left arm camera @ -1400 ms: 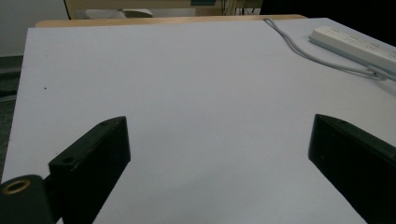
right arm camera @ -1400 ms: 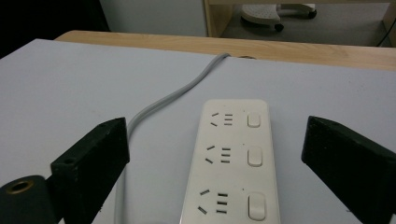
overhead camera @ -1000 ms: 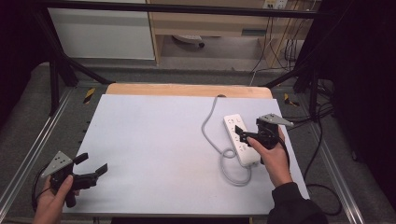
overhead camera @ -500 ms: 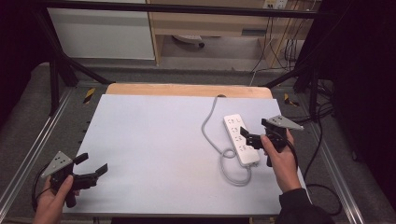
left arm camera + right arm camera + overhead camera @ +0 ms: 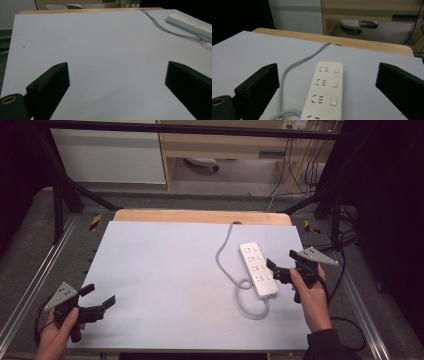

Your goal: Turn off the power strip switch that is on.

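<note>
Our right gripper (image 5: 278, 269) at the table's right, jaws apart beside the white power strip (image 5: 258, 268), grey cord (image 5: 226, 251) trailing far, our left gripper (image 5: 98, 298) near-left, jaws apart over bare table (image 5: 165, 270)

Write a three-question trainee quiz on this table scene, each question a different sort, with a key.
1. True or false: the right hand-held gripper is shut on the power strip.
2. Which hand-held gripper is nearer the power strip? A left B right
3. Fill in: the strip's grey cable runs off the table's ____ edge.

Key: 1 false, its jaws stand open beside the strip; 2 B; 3 far.
</note>
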